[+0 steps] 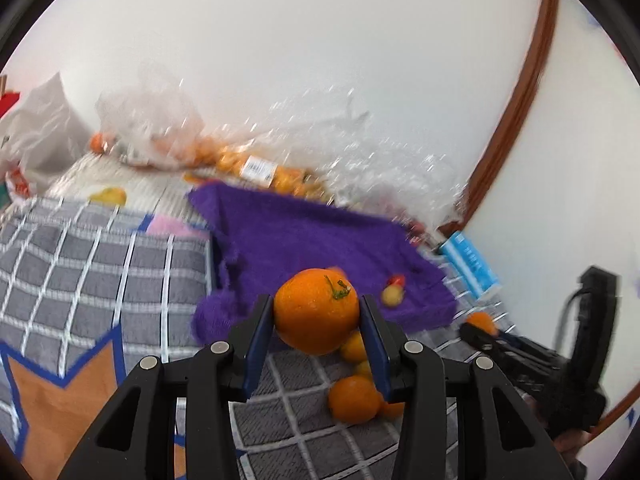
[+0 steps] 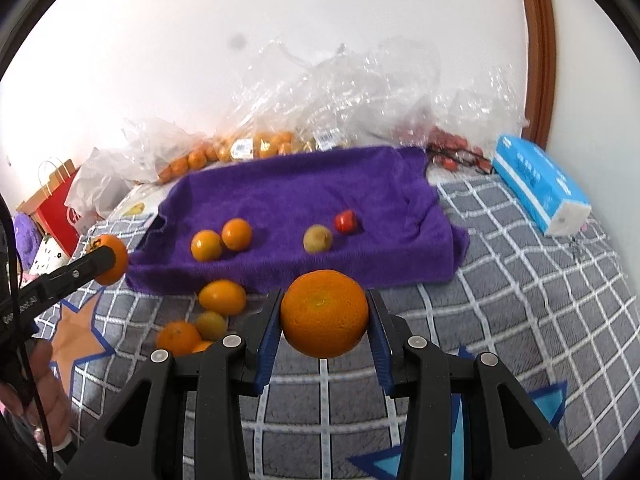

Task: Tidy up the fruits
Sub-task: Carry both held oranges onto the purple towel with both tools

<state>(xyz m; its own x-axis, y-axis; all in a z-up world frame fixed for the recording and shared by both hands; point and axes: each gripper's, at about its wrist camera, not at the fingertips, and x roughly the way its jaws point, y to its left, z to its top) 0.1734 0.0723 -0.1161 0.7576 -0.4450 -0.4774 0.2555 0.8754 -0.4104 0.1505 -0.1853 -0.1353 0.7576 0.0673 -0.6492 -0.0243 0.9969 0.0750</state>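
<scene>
My left gripper (image 1: 318, 312) is shut on an orange with a green stem (image 1: 316, 312), held above the checked bedspread. It shows at the left of the right wrist view (image 2: 108, 260). My right gripper (image 2: 324, 314) is shut on another orange (image 2: 324, 314), also seen at the right of the left wrist view (image 1: 482, 320). A purple towel (image 2: 304, 196) lies ahead with two oranges (image 2: 220, 240), a yellow-green fruit (image 2: 317, 238) and a small red fruit (image 2: 345, 222) on it. Several oranges (image 2: 208, 316) lie on the bed in front of the towel.
Clear plastic bags (image 2: 340, 92) with more oranges (image 2: 256, 144) and red fruit (image 2: 452, 146) line the wall behind the towel. A blue tissue pack (image 2: 540, 184) lies at the right. A red paper bag (image 2: 56, 200) stands at the left. A yellow fruit (image 1: 108, 196) lies far left.
</scene>
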